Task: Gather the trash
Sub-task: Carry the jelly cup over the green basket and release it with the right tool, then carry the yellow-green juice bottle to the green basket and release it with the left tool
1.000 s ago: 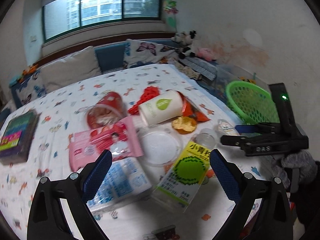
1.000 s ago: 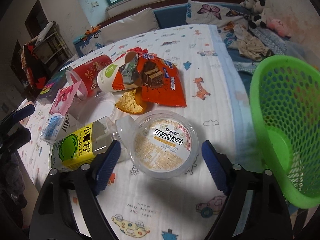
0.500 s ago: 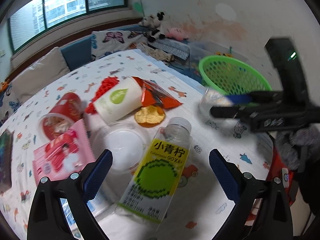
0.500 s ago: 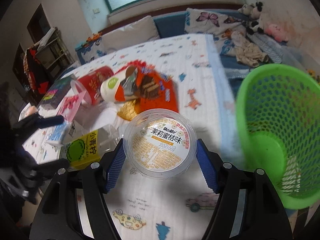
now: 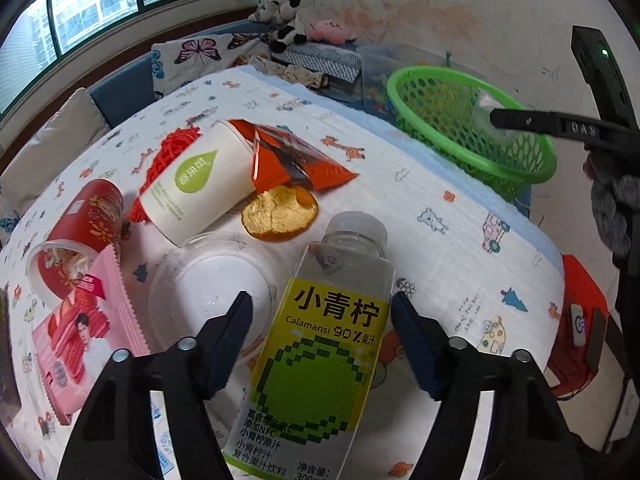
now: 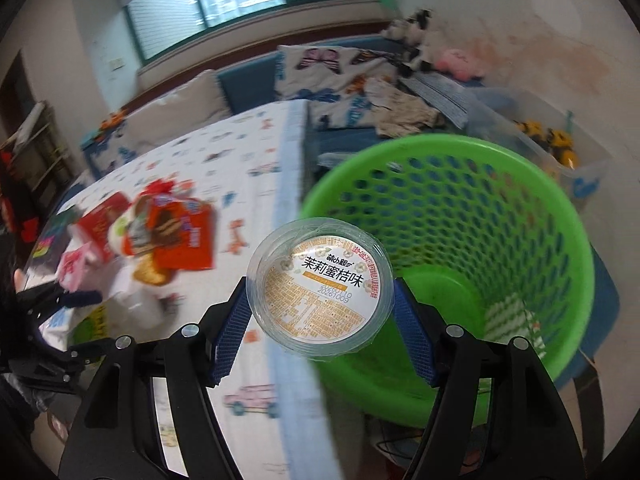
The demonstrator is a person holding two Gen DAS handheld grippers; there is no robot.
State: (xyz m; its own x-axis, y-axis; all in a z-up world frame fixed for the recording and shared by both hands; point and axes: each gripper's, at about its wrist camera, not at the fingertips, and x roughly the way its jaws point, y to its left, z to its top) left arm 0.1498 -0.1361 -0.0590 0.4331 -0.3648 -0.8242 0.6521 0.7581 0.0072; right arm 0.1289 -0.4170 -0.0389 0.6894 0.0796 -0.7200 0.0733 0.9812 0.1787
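Note:
A clear bottle with a yellow-green label [image 5: 320, 380] lies on the patterned tablecloth between the fingers of my left gripper [image 5: 320, 328]. Its jaws are closing, with a gap still showing at the left pad [image 5: 234, 332]. My right gripper [image 6: 320, 304] is shut on a round clear plastic cup with a printed lid [image 6: 320, 280]. It holds the cup in the air at the table's edge, by the near rim of the green mesh basket [image 6: 460, 168]. In the left wrist view the right gripper [image 5: 494, 114] reaches over the basket [image 5: 440, 76].
On the cloth lie a white paper cup [image 5: 196, 192], a red cup [image 5: 76, 236], an orange wrapper [image 5: 296, 160], a gold foil piece [image 5: 276, 216], a clear round lid [image 5: 216, 280] and a pink packet [image 5: 84, 336]. A cushioned bench with plush toys [image 5: 288, 20] runs behind.
The right gripper shut on the lidded cup, lifted it off the cloth and carried it right to the basket. The left gripper moved down over the bottle and its jaws narrowed.

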